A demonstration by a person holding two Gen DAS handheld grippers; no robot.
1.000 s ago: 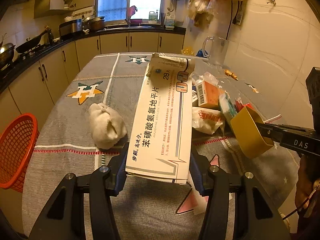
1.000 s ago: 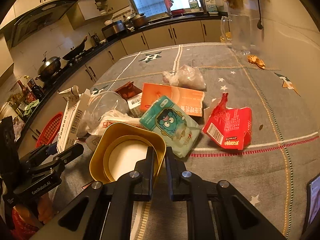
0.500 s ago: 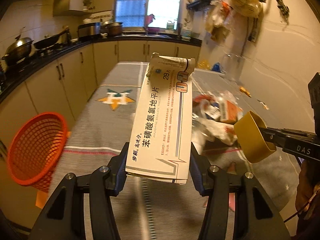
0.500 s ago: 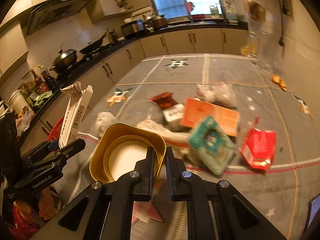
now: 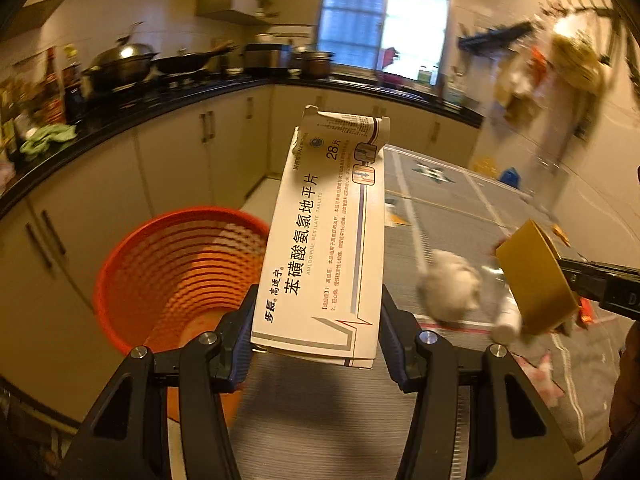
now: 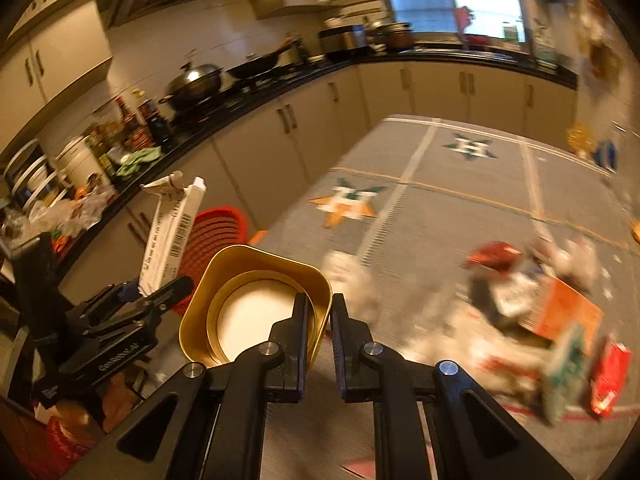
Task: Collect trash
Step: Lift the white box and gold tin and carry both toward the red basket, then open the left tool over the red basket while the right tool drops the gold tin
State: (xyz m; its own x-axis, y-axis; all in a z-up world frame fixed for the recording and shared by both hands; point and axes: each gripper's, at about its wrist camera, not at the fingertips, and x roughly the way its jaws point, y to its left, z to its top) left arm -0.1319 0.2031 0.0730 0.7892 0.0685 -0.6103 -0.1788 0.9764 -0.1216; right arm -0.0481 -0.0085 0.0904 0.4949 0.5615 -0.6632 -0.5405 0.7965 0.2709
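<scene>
Holding a flattened white medicine box (image 5: 328, 240) clamped between its blue pads, the left claw (image 5: 316, 336) sits over the left edge of the surface (image 5: 452, 208), with the orange mesh basket (image 5: 176, 272) on the floor just beyond that edge. Right claw (image 6: 319, 320) is pinched on the rim of a gold tin (image 6: 256, 300). More wrappers (image 6: 560, 320) are piled near the surface's right edge, pretty blurry.
</scene>
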